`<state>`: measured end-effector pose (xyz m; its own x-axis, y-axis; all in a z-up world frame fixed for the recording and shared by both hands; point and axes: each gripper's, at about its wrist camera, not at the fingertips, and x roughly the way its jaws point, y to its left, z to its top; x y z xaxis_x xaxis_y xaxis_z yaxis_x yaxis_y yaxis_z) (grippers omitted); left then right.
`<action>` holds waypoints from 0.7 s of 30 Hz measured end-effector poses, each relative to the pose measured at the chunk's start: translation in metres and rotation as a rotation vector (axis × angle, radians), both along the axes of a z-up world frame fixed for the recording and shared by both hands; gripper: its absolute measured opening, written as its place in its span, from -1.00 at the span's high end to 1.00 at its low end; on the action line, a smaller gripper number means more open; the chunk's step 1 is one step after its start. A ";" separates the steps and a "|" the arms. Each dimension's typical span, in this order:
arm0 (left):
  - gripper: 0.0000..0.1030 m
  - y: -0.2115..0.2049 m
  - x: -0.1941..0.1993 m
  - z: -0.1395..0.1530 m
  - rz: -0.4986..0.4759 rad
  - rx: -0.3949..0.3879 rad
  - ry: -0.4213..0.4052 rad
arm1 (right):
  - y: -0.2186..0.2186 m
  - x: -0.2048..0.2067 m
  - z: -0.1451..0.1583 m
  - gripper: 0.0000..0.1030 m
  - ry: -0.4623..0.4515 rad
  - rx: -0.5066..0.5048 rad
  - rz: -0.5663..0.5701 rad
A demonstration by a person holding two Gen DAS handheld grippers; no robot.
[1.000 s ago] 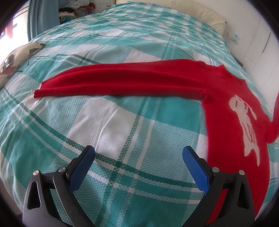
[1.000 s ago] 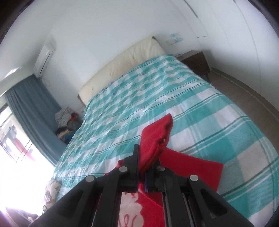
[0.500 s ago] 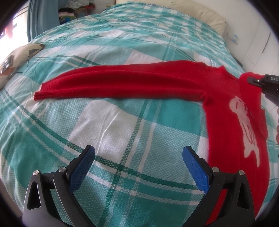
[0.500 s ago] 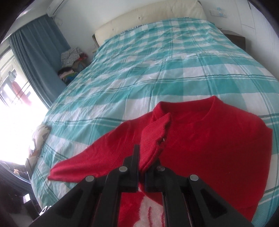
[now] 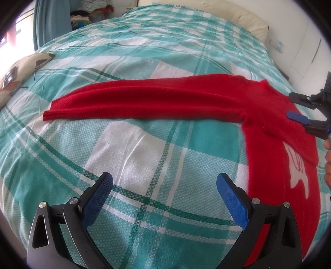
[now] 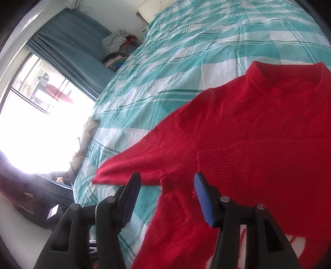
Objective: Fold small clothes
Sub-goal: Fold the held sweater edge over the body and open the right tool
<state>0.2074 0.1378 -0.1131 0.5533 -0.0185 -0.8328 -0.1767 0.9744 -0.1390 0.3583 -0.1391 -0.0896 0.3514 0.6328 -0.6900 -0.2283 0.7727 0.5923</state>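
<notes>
Lying flat on the bed (image 5: 144, 144): red sweater (image 5: 269, 132), white animal graphic (image 5: 298, 173) on the chest. Sitting ahead and to the right of the left claw (image 5: 164, 196), well apart from its tips; hem side running down past that claw's right finger at the frame bottom. Left claw hovering over bare plaid bedspread (image 5: 128, 37), jaws spread wide, holding nothing.

Right claw (image 6: 166, 196) also gaping open, gripping nothing; in the left wrist view showing at the right edge (image 5: 304, 111), just over the sweater's upper chest. In the right wrist view, tips hanging directly above the sweater (image 6: 248, 134) near the armpit; contact not discernible. One sleeve folded across the chest, ribbed cuff (image 6: 219, 159) lying just beyond the right-hand blue pad (image 6: 203, 200).

Other sleeve (image 5: 144, 101) stretching out straight to the left across the bed in the left wrist view, cuff at the far left end. Collar (image 6: 287, 82) pointing toward the headboard (image 5: 238, 16), body's long axis running from headboard to foot.

Teal-and-white plaid cover, lightly wrinkled. Blue curtain (image 6: 68, 47) and bright window (image 6: 37, 99) on one side, heap of clothes (image 6: 118, 49) by the curtain, patterned cushion (image 5: 22, 70) at the bed edge, white wall behind.
</notes>
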 end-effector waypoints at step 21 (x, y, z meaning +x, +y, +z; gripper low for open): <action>-0.95 -0.016 0.003 -0.007 -0.024 0.057 0.023 | -0.227 -0.065 -0.003 -0.05 0.069 -0.092 -0.421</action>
